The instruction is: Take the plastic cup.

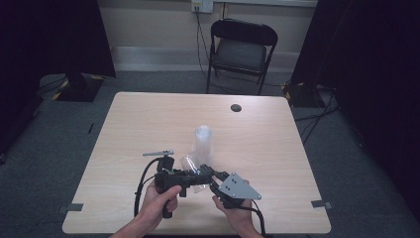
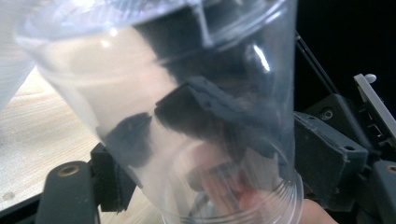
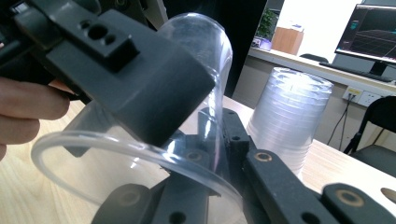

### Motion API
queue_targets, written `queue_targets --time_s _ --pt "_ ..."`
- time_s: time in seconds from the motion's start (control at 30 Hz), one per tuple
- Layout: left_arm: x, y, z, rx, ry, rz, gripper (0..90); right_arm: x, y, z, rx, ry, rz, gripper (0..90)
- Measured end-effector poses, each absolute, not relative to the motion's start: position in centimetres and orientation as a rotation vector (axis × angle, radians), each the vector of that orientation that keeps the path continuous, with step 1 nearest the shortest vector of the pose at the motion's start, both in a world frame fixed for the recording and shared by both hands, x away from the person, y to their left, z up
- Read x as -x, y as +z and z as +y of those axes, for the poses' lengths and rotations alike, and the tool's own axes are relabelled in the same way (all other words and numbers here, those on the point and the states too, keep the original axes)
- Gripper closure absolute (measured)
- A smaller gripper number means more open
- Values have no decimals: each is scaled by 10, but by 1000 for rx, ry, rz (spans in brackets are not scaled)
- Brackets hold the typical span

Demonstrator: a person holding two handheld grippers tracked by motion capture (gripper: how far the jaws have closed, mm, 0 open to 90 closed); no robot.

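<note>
The right gripper (image 1: 214, 184) clamps the rim of a clear, thin-walled plastic cup (image 1: 194, 171) held on its side just above the near part of the pale wooden table (image 1: 277, 148). The left gripper (image 1: 195, 174) has a jaw over the cup wall, loosened. My worry: one rim grip may let the cup twist, crumple or slip, knocking the upside-down stack of clear cups (image 1: 203, 141) behind.

A light wood-grain counter (image 1: 148, 119) stands on grey carpet (image 1: 59, 144). At twelve o'clock beyond it, a black folding chair (image 1: 241, 49) faces the pale wall (image 1: 148, 22), where a cable hangs from a wall socket (image 1: 202, 5). Black curtains (image 1: 49, 34) close in at ten and two o'clock. In the right gripper view, a lit monitor (image 3: 371, 25) sits on a ledge.
</note>
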State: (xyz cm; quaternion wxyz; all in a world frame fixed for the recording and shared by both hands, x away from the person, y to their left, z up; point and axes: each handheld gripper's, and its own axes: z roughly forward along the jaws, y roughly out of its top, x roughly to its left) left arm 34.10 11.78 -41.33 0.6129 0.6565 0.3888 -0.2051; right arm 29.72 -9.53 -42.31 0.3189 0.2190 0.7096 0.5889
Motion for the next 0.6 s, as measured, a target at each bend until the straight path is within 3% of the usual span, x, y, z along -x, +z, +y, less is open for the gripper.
queue_targets --time_s 0.6 --pt "-340 -409 121 -1533 -459 870 226 -299 -423 -99 -591 1566 1860 900"
